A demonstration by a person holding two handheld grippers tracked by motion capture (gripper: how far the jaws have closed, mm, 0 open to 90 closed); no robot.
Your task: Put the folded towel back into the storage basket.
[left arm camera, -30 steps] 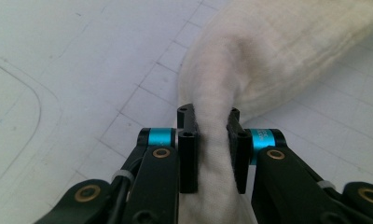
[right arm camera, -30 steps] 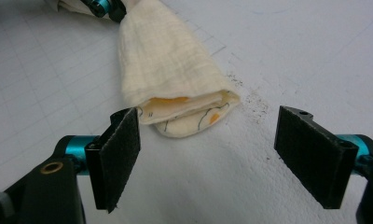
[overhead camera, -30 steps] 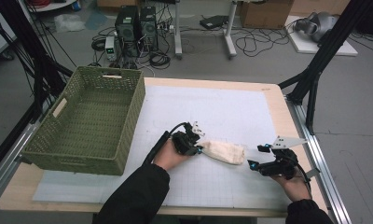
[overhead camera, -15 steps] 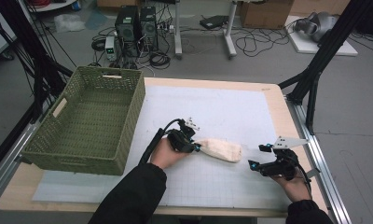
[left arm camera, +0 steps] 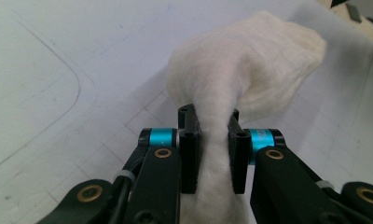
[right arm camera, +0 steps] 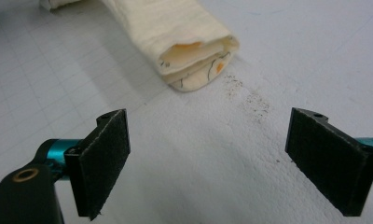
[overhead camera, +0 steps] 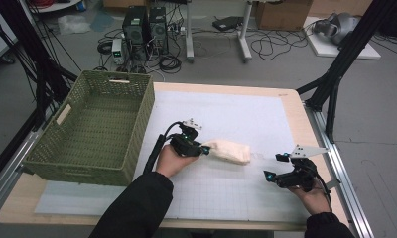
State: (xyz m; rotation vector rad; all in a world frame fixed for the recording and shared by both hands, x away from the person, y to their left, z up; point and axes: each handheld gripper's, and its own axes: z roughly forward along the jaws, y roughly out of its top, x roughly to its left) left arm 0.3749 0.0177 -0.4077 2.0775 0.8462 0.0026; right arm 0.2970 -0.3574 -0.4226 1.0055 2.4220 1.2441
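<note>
A rolled cream cloth (overhead camera: 231,150) lies on the white gridded mat (overhead camera: 236,109) near the table's middle. My left gripper (overhead camera: 204,148) is shut on its left end; in the left gripper view the pads (left arm camera: 189,154) pinch the cloth (left arm camera: 250,60), which bulges beyond them. My right gripper (overhead camera: 273,166) rests to the cloth's right, a short gap from it. Its jaws have just been opening and stand wide with nothing between them. In the right gripper view the cloth's folded end (right arm camera: 189,51), with orange print inside, lies just ahead of that gripper (right arm camera: 211,126).
A green woven basket (overhead camera: 147,106) stands at the table's left, close to my left forearm. A black frame leg (overhead camera: 330,94) rises at the right edge. Small dark crumbs (right arm camera: 250,98) mark the mat near the cloth's end.
My left gripper has carried the cloth's end a little away from me and toward the basket, drawing the cloth off from the right gripper. The right hand has stayed put.
</note>
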